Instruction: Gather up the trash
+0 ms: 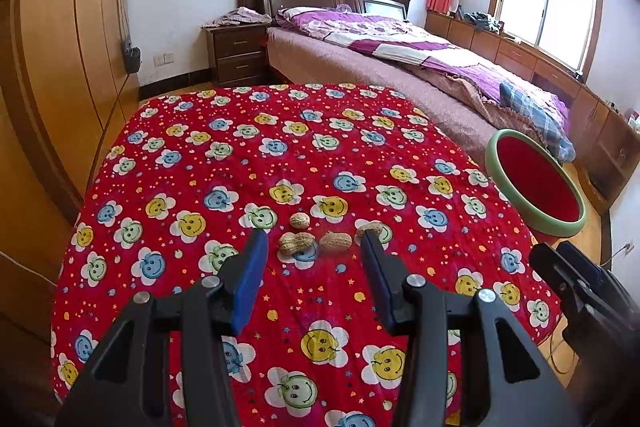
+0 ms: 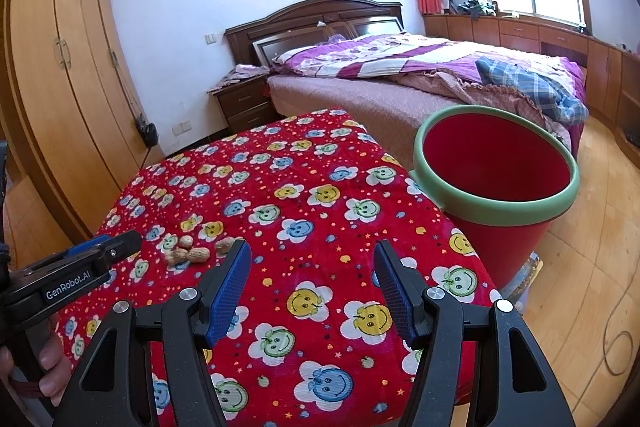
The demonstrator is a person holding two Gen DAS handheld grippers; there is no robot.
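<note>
Several peanut shells (image 1: 316, 237) lie together on the red smiley-flower cloth (image 1: 280, 155) that covers the table. My left gripper (image 1: 314, 243) is open and empty, its blue pads just short of the shells on either side. The shells also show in the right wrist view (image 2: 192, 253), far left of my right gripper (image 2: 312, 255), which is open and empty over the cloth (image 2: 304, 195). A red bin with a green rim (image 2: 496, 163) stands off the table's right edge; it shows in the left wrist view (image 1: 536, 183) too.
A bed with a purple quilt (image 1: 400, 47) stands behind the table. A wooden wardrobe (image 1: 60, 47) lines the left wall. A nightstand (image 1: 236, 53) is beside the bed. Low cabinets (image 2: 560, 39) run under the window. A cable (image 2: 616, 347) lies on the wooden floor.
</note>
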